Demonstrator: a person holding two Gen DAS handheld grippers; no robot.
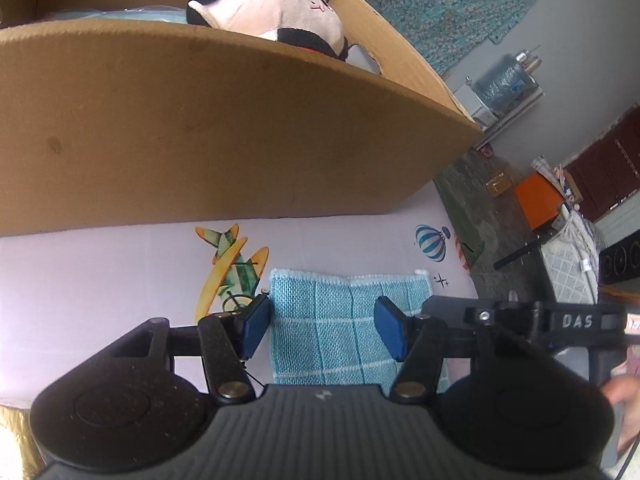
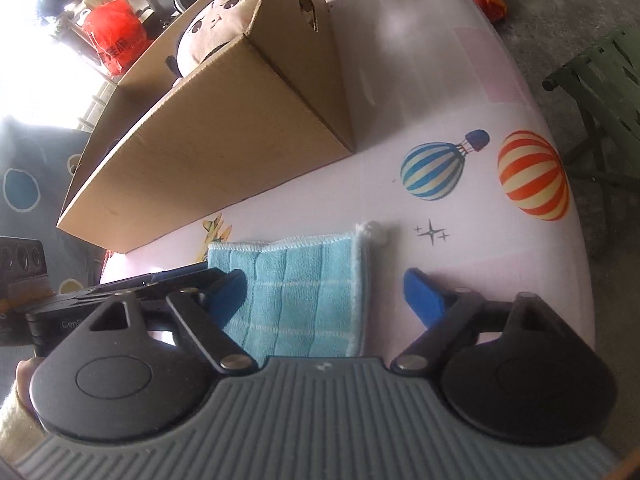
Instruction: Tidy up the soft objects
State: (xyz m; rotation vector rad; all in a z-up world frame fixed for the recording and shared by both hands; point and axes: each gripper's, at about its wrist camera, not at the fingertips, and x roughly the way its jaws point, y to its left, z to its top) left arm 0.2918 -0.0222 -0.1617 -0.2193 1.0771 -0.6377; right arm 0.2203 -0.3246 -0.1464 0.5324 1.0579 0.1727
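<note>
A blue cloth (image 1: pixel 344 320) lies flat on the pink desk (image 1: pixel 100 280), just in front of a big cardboard box (image 1: pixel 200 128). The box is open on top, and a plush doll (image 1: pixel 272 4) already sits inside it, so the box looks like the place where the soft things go. The cloth is still outside the box, so it is likely the next thing to put away. Both claws point down at it, one at each side. The left claw (image 1: pixel 322 326) is partly open, with its two blue pads over the left part of the cloth, and it holds nothing. The right claw (image 2: pixel 326 300) is open wider. One pad is over the cloth and the other is over the bare desk past the cloth's right edge, and it holds nothing too. Two claws are probably there because a floppy cloth sags if it is lifted from one spot only. The desk has a plane picture (image 1: pixel 232 264) and balloon pictures (image 2: pixel 434 170) on it.
</note>
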